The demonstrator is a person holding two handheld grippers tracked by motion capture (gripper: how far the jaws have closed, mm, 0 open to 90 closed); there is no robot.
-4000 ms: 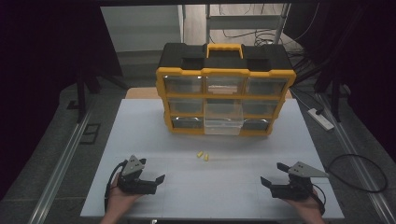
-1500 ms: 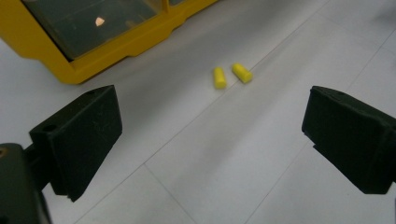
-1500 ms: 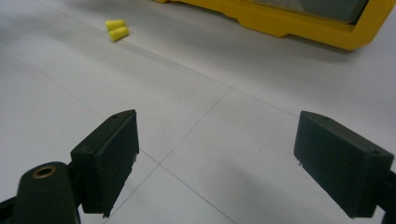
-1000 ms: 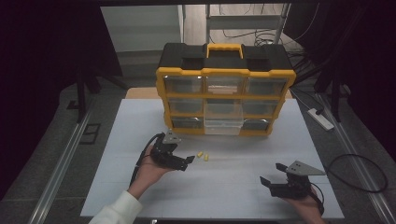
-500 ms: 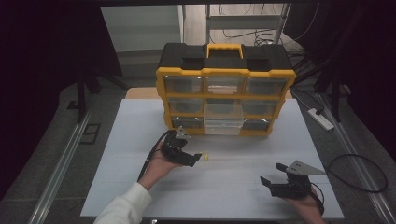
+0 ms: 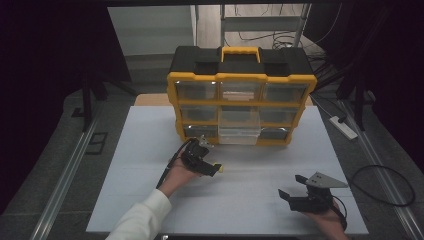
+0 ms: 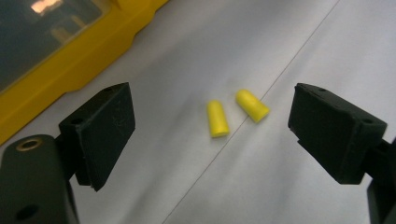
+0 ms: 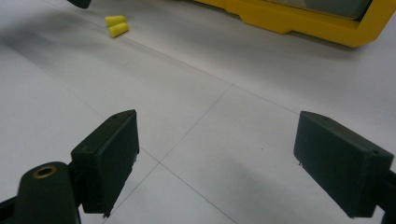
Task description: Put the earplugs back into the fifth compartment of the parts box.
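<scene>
I am hovering my left gripper (image 6: pixel 216 169) at centre frame, jaws wide but just closing in around two yellow earplugs (image 7: pixel 237 111) lying untouched on the white table (image 6: pixel 250 200). At lower right, my right gripper (image 6: pixel 292 187) is resting spread and empty; I am reading no lettering on the yellow organizer (image 6: pixel 241 77).

In the high view the left gripper (image 6: pixel 214 169) covers most of the 2 yellow earplugs (image 6: pixel 220 169); a small yellow speck at its tip is all that appears, too small to count or to tell whether the jaws touch it. What the organizer (image 6: pixel 242 102) holds behind its clear drawer fronts cannot be made out. The right hand (image 6: pixel 327 219) is cut off by the bottom edge, and so is the white sleeve (image 6: pixel 136 219). In the left gripper view the organizer's yellow frame (image 7: pixel 70 60) is cropped by the top-left corner, its drawer window blurred. In the right gripper view the other gripper (image 8: pixel 80 3) is cut off at the top edge.
</scene>
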